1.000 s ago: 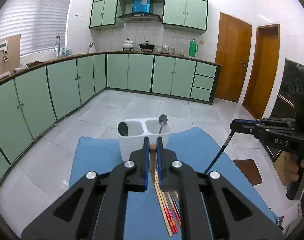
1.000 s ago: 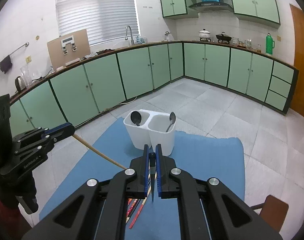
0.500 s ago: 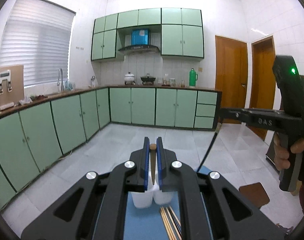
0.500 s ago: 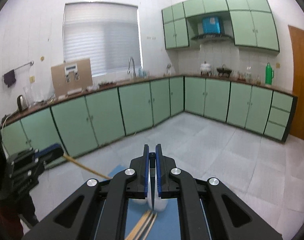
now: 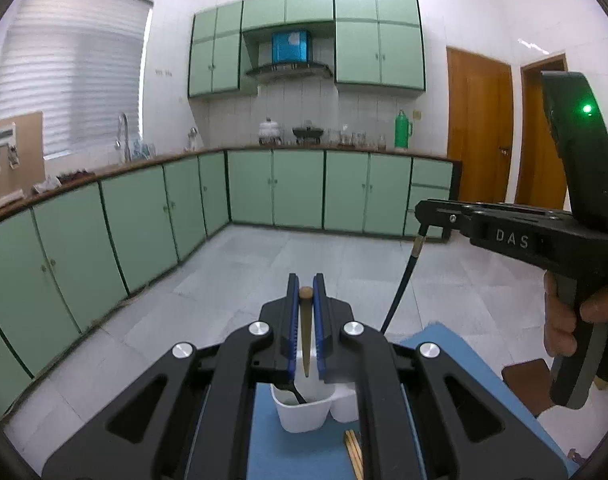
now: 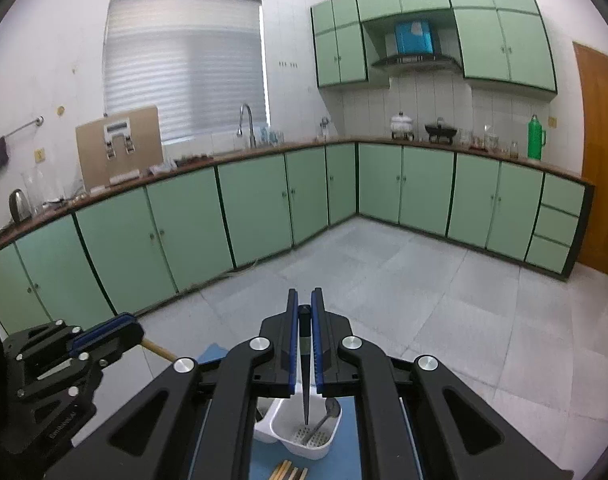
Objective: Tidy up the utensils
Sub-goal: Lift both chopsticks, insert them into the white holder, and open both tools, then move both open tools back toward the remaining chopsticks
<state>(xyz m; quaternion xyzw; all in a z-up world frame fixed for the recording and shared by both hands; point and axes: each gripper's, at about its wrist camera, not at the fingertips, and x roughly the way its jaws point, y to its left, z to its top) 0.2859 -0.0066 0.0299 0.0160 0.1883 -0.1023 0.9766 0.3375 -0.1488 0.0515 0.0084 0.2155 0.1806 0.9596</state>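
Each claw is clenched on a single chopstick, both hanging point-down over the white two-compartment holder (image 5: 304, 414). The left claw (image 5: 305, 320) grasps a wooden chopstick (image 5: 306, 340), its tip hanging just above the compartment that already holds a dark utensil (image 5: 293, 394). The right claw (image 6: 304, 332) pinches a black chopstick (image 6: 305, 376) whose point hovers over the perforated floor of the compartment with the metal spoon (image 6: 324, 420). More loose chopsticks (image 6: 289, 470) lie on the blue mat (image 5: 299, 456) just in front of the holder, not yet sorted.

The likely next step is a drop or a lowering into the holder, and a few things could spoil it. From these views the two chopsticks appear aimed at different compartments — so the pair may end up split. Neither tip is clearly below the rim, so letting go now could make a chopstick strike the rim or the spoon's handle and bounce out onto the mat or floor. The holder looks light; a sideways nudge from either chopstick could tip it. The two claws also work close together and could knock each other.
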